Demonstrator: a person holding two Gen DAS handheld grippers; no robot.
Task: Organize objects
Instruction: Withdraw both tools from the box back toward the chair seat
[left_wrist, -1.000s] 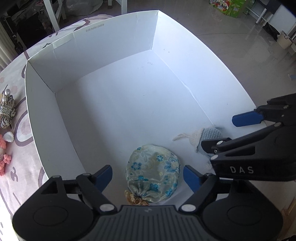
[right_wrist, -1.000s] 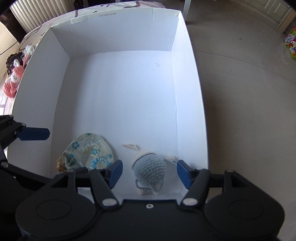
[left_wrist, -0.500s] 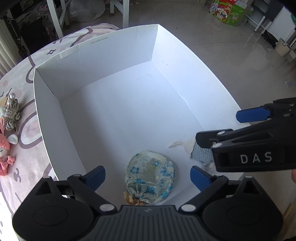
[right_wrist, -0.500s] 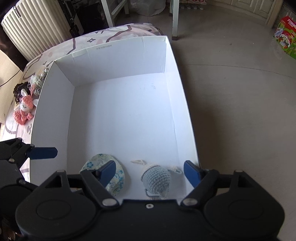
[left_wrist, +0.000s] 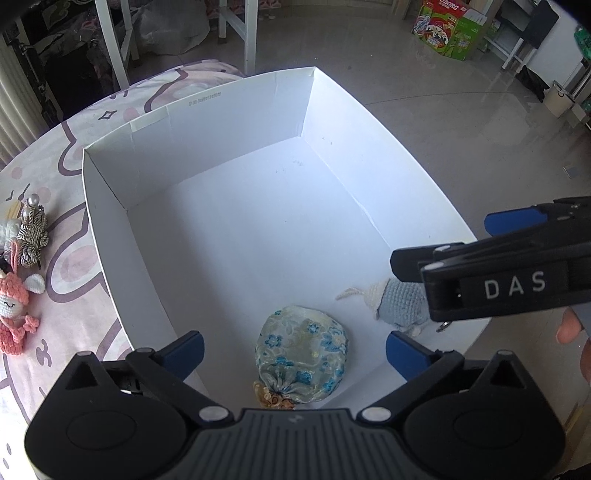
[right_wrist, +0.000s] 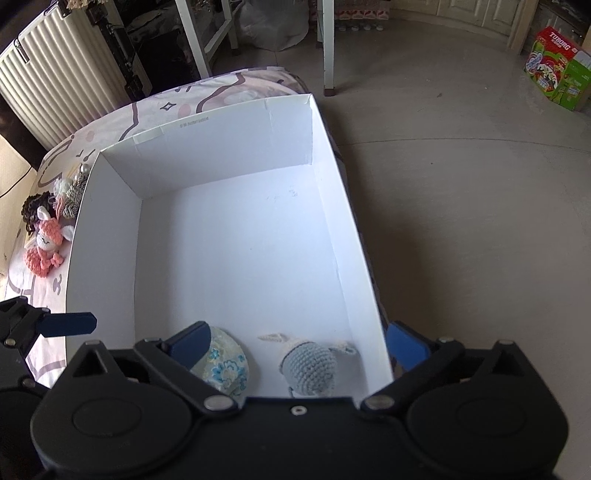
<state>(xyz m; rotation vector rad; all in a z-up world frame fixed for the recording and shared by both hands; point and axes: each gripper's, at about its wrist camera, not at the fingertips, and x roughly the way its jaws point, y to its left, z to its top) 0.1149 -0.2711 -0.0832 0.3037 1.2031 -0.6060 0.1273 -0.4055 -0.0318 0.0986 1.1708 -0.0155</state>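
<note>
We hold left claw (left_wrist: 293, 349) above pouch (left_wrist: 302, 358), jaws opening, nothing gripped. Right claw (right_wrist: 297, 341) above knitted toy (right_wrist: 308, 369), jaws opening, empty. Both items rest inside box (left_wrist: 221, 122), near corner: sorted. Pink doll (left_wrist: 13, 302) outside box, likely next.

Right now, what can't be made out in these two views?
- Floral pouch: right wrist view, left half behind the right gripper finger.
- Grey crochet toy: left wrist view, right part behind the right gripper's body.
- Print on the white box wall: too small.
- Trinkets beside the pink doll: tangled, unclear.
</note>
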